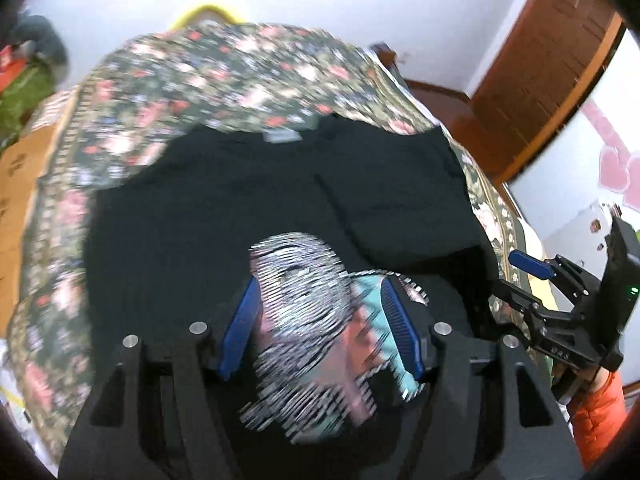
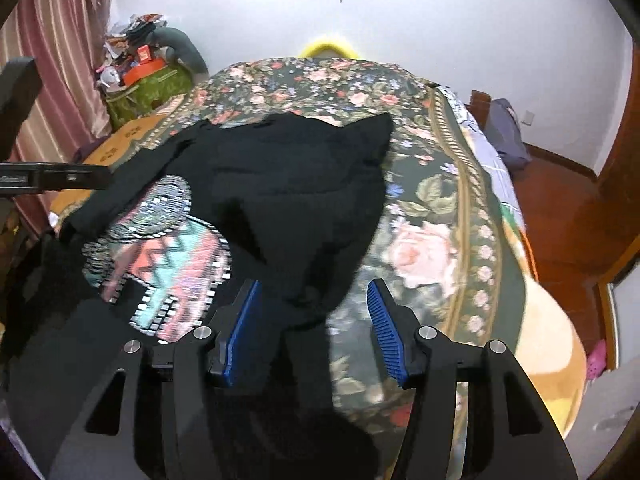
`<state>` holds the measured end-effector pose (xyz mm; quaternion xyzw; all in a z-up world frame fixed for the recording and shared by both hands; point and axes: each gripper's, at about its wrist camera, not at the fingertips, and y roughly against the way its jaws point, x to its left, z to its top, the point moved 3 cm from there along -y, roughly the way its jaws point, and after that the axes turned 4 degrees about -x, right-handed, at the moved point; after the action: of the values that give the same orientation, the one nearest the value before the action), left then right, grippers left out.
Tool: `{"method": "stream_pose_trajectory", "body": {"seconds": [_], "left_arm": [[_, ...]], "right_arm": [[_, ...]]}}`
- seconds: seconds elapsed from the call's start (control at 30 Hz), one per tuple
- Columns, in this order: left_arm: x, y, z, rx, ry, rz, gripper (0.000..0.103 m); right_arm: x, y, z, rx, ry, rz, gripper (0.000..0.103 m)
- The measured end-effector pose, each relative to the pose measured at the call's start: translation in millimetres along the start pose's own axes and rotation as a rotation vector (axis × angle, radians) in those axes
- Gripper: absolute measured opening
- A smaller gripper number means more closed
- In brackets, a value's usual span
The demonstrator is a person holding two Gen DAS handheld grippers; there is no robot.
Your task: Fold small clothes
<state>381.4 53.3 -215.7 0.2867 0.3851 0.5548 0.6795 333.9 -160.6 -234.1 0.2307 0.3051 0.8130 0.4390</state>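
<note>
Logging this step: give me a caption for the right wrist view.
Right gripper, jaws open, over the black T-shirt's folded edge on the floral bedspread.

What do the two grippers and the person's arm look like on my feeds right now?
Both are matte black with angular frames and round silver bolt heads. The left gripper and right gripper each carry two blue ribbed finger pads. Seen from the left wrist, the right unit shows a green indicator light and an orange padded sleeve behind it.
</note>
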Motion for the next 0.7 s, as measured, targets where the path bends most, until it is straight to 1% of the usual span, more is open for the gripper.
{"method": "stream_pose_trajectory", "body": {"seconds": [0.1,0.17,0.23,0.27,0.3,0.37,0.43,0.47,0.5,0.53,0.7], "left_arm": [[-17,-36,3,0.069,-0.040,-0.051,0.061],[-28,-52,3,0.093,-0.061,-0.062,0.060],[-41,-60,6,0.075,-0.100,-0.068,0.060],[-45,-62,7,0.071,-0.112,-0.078,0.058],[-49,-64,8,0.074,-0.119,-0.091,0.052],[-58,-68,9,0.073,-0.134,-0.101,0.048],[-62,-67,11,0.062,-0.150,-0.109,0.025],[-64,-69,12,0.075,-0.153,-0.128,0.000],[-66,-70,12,0.090,-0.144,-0.140,0.001],[-65,-69,13,0.088,-0.136,-0.143,0.001],[-60,-43,24,0.028,-0.114,-0.170,0.001]], "right_arm": [[-8,-3,-2,0.014,-0.015,0.015,0.051],[-9,-5,-5,0.019,-0.018,0.028,0.051],[-9,-6,-8,0.024,-0.018,0.040,0.051],[-10,-8,-9,0.028,-0.019,0.044,0.051],[-10,-9,-10,0.029,-0.018,0.047,0.051],[-11,-11,-11,0.033,-0.021,0.053,0.051],[-11,-13,-11,0.041,-0.025,0.058,0.051],[-11,-14,-12,0.043,-0.027,0.061,0.051],[-12,-15,-12,0.044,-0.030,0.063,0.051],[-12,-14,-13,0.045,-0.033,0.065,0.051],[-13,-9,-11,0.027,-0.040,0.075,0.051]]}}
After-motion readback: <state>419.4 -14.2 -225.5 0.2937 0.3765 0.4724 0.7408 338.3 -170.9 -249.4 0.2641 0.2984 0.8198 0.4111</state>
